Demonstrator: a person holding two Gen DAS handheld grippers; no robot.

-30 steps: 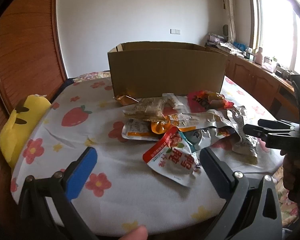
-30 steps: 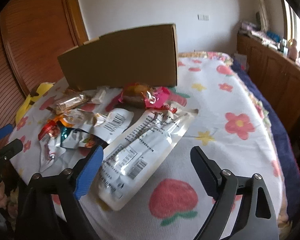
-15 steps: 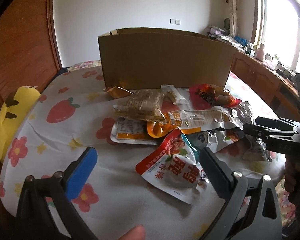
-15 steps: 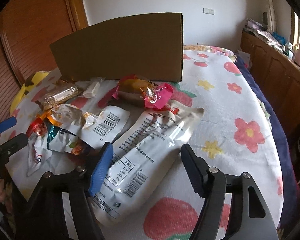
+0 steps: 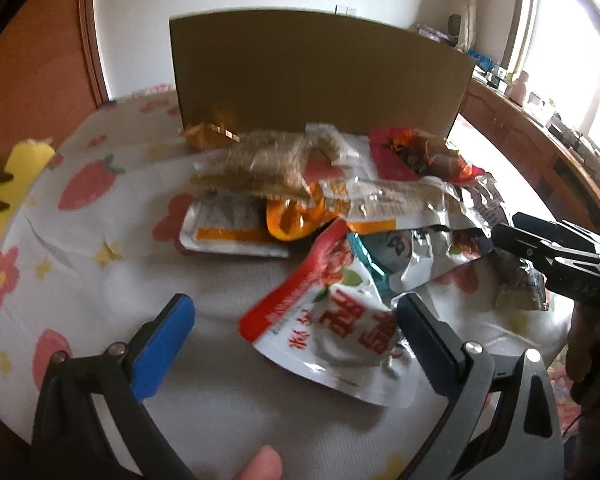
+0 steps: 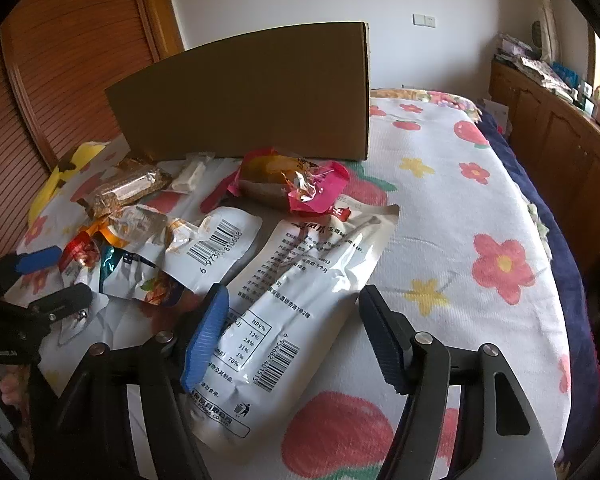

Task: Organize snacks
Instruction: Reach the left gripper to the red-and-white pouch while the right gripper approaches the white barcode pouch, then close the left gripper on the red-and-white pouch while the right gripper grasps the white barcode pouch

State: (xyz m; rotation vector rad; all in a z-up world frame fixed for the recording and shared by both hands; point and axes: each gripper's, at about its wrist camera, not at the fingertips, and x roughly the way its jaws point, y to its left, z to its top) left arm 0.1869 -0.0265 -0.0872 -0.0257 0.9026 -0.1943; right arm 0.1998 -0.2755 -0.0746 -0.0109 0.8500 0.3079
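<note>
Left claw: standing wide open and holding nothing, hovering low in the frame beside the red-and-white pouch.
Right claw: jaws have just been closing, now straddling the long white pouch at lower centre, pads not yet pressing.
Grip advice: centre both pads on the pouch edges before squeezing.
Destination: cardboard box, standing upper centre on the bed.

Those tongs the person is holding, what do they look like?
Both the left tongs and the right tongs are black two-finger frames with silver pivot bolts. Each carries one bright blue ribbed pad and one dark navy pad. No cables or sleeves show.
</note>
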